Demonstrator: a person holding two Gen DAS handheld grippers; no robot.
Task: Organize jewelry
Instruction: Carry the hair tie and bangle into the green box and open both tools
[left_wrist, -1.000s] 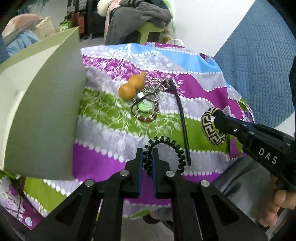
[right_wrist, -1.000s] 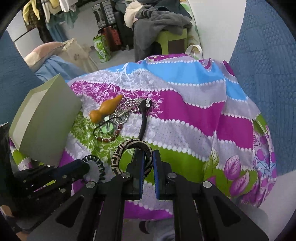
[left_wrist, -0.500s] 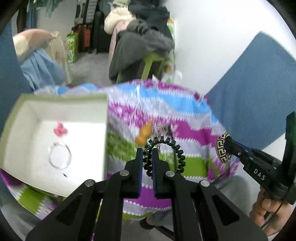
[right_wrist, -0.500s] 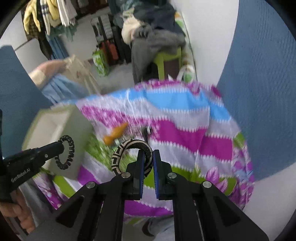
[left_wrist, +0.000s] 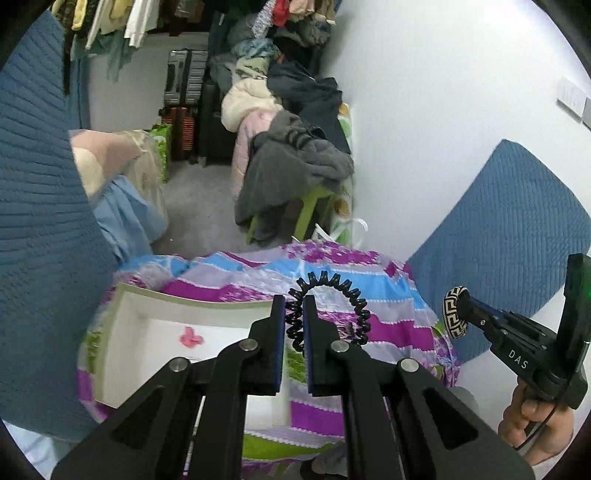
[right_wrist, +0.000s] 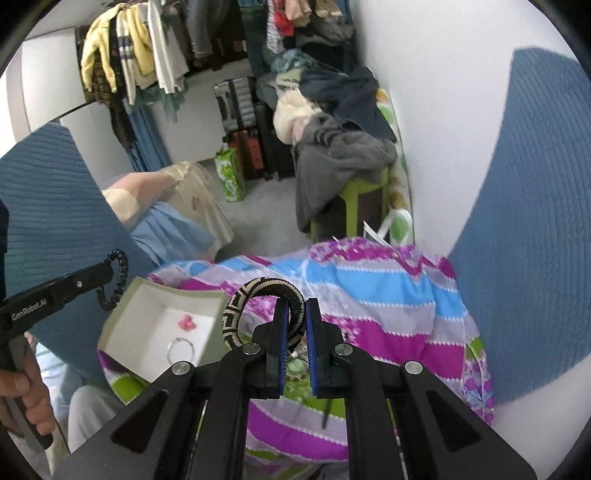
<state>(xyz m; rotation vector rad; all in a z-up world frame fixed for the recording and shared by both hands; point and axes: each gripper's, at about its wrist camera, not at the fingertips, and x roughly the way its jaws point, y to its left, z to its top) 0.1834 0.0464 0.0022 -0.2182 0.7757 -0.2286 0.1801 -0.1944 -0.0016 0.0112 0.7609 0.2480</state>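
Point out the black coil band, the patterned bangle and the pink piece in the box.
black coil band (left_wrist: 334, 286), left wrist view, top of its loop.
patterned bangle (right_wrist: 240, 308), right wrist view, its left curve.
pink piece (right_wrist: 186, 323), right wrist view, its centre.

Both tongs are raised and point forward. The left tongs (left_wrist: 294, 325) have their jaws drawn close, pinching a black coil hair tie (left_wrist: 328, 306). The right tongs (right_wrist: 293, 325) are likewise clamped, on a patterned bangle (right_wrist: 258, 295). A hand (right_wrist: 26, 402) grips the left handle, and another hand (left_wrist: 535, 424) grips the right one.
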